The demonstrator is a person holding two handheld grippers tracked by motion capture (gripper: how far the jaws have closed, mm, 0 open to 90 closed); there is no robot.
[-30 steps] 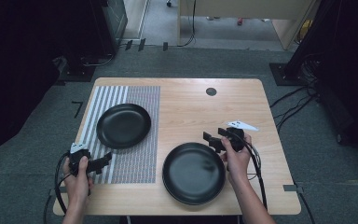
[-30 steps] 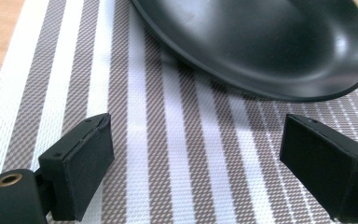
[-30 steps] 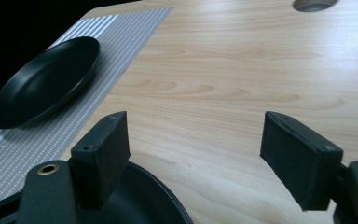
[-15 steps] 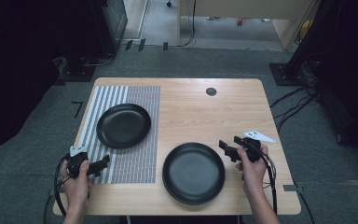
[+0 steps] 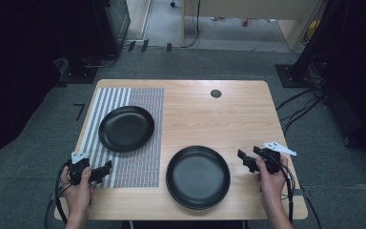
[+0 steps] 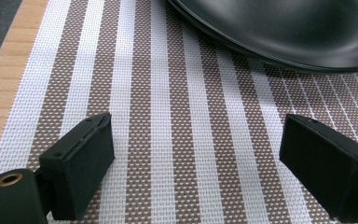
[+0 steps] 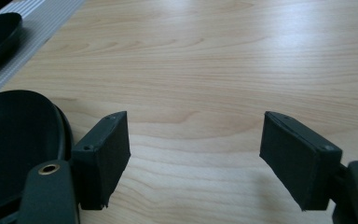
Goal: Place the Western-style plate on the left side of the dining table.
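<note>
Right gripper (image 5: 249, 161) jaws spread, empty, just beside large black plate (image 5: 198, 176) on bare table (image 5: 209, 119). Left gripper (image 5: 102, 171) released over striped mat (image 5: 143, 157). Risk: shallow rim slips pinch, plate skids.

lab | carpet floor (image 5: 38, 119) – loose cables (image 5: 298, 102) – dark equipment racks (image 5: 102, 28)

My right gripper (image 7: 195, 156) hangs wide open over bare bench (image 7: 242, 60), a black plate (image 7: 14, 140) just beside its left jaw.
</note>
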